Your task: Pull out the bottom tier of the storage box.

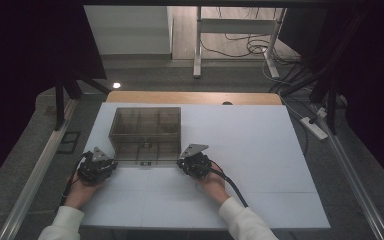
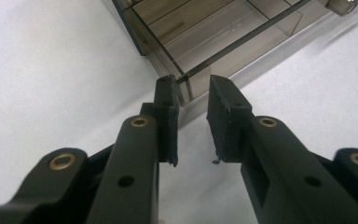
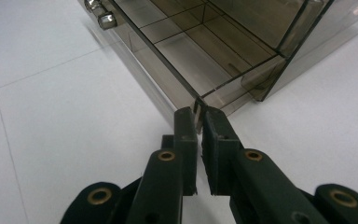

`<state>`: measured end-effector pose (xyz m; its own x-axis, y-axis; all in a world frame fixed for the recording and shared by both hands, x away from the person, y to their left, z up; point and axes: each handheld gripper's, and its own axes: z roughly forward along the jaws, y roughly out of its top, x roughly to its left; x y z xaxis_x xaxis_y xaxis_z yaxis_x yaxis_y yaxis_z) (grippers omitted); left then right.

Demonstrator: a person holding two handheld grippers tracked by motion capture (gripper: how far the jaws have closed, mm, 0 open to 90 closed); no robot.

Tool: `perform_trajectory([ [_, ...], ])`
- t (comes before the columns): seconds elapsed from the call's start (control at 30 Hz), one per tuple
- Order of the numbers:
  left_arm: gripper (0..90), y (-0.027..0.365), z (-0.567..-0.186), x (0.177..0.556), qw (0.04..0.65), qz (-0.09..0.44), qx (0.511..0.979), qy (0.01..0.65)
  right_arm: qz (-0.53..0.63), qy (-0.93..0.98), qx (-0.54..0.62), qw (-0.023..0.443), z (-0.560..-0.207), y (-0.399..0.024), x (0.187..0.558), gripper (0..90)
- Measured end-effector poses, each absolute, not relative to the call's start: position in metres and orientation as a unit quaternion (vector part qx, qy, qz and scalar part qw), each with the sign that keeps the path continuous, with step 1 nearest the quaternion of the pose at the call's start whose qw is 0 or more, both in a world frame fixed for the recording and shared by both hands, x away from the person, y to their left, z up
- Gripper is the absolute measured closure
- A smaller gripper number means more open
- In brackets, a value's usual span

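Observation:
A smoked see-through box (image 1: 145, 132) with several compartments lies flat on the white table top (image 1: 260, 150). My left gripper (image 1: 110, 160) is at its near left corner. In the left gripper view the jaws of this gripper (image 2: 191, 86) stand apart, with the box (image 2: 214, 28) corner between their tips and a gap on the right side. My right gripper (image 1: 183, 160) is at the near right corner. In the right gripper view its jaws (image 3: 199, 116) are almost together, pinching the thin corner edge of the box (image 3: 214, 46).
A small metal latch (image 3: 100, 14) sits on the box's front wall, between the two grippers. A wooden strip (image 1: 195, 97) borders the table's far edge. Cables and table legs lie on the floor beyond. White surface spreads to the right of the box.

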<state>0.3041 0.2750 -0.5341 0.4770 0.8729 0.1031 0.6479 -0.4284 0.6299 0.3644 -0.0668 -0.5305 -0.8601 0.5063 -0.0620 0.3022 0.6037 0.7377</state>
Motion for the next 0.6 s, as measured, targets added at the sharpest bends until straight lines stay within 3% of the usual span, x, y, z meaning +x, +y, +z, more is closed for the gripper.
perform_trajectory([
  [0.6, 73.0, 0.2753, -0.5335, 0.2999, 0.262, 0.214, 0.820, 0.462, 0.386, 0.885, 0.224, 0.133, -0.5315, -0.0681, 0.3601, 84.2],
])
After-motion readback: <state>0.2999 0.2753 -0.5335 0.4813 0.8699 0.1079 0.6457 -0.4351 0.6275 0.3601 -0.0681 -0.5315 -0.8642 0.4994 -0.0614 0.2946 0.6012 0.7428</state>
